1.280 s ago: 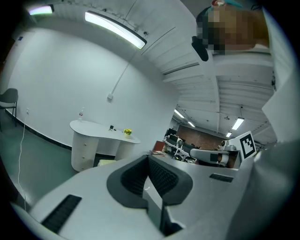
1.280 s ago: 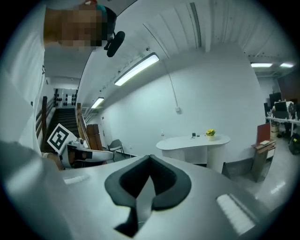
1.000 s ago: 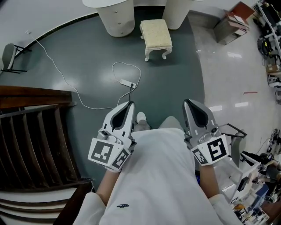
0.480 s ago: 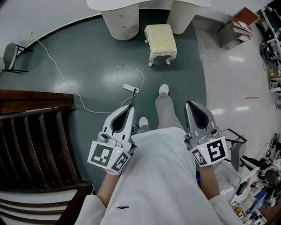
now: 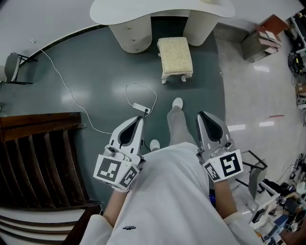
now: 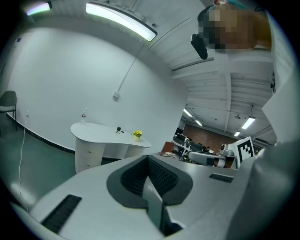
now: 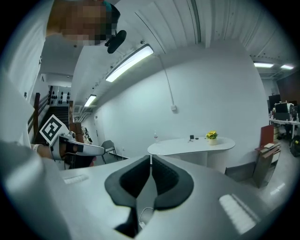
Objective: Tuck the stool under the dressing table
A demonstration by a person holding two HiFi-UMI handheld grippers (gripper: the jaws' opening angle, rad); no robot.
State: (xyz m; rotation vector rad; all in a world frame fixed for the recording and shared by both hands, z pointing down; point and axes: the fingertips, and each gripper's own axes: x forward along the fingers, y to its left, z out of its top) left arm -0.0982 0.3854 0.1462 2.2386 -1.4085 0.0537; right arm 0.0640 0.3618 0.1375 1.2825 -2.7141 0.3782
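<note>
Cream-cushioned and white-legged, the small rectangular stool (image 5: 175,55) is standing on the grey-green floor (image 5: 95,76) just in front of the white curved dressing table (image 5: 143,12), not yet tucked under. The left gripper (image 5: 139,119) and the right gripper (image 5: 202,116) are hanging well short of it, jaws pressed together on nothing. It is probably going to feel light and rigid, and the frame under the near seat edge is offering the firmest hold.

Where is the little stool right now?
Head view, top centre: the cream stool stands before the white dressing table, at the gap between its pedestals.

colours I'm seeing from here | stool (image 5: 175,55): cream, speckly top | dressing table (image 5: 158,12): off-white | floor (image 5: 95,67): dark teal-grey | cable (image 5: 71,95): white | left gripper (image 5: 135,118) + right gripper (image 5: 206,115): pale grey, black pads, black-and-white square markers | flowers (image 6: 137,134): yellow
</note>
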